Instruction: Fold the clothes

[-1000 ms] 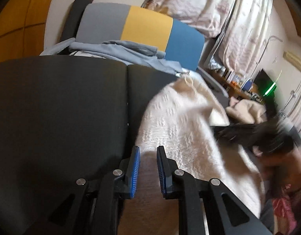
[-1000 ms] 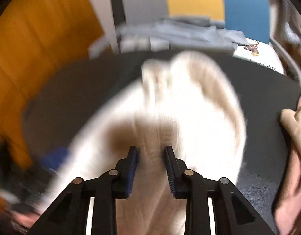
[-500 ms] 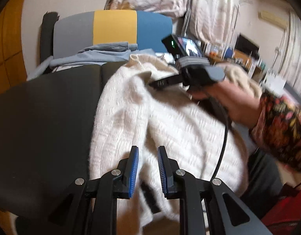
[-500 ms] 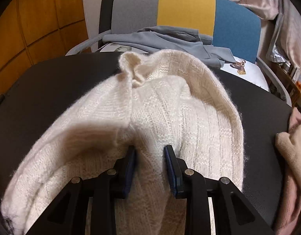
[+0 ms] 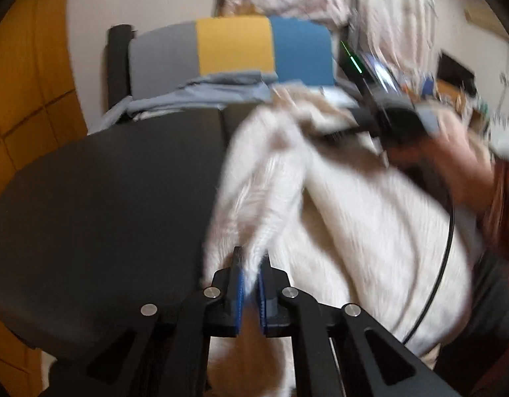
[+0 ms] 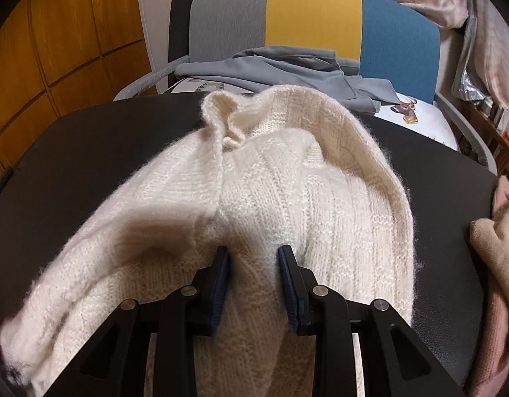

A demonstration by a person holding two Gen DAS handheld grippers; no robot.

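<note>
Left wrist view: your left gripper [image 5: 251,284] pinches a sweater [image 5: 370,231] fold, the knit running ahead-right across the black table [image 5: 105,198]. Right gripper [image 6: 254,284]: fingers parted, pressed astride a ridge mid-garment.

Left gripper [image 5: 251,276] now pinching
It has closed on a cream sweater [image 5: 370,225] fold, lifting it off the worktop [image 5: 105,198]

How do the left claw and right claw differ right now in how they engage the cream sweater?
The left claw is nearly shut, pinching a thin fold of the cream sweater; the right claw stands wide, with knit bulging between its fingers. The left view is motion-blurred; the right view is sharp. Both share black frames with blue pads.
</note>
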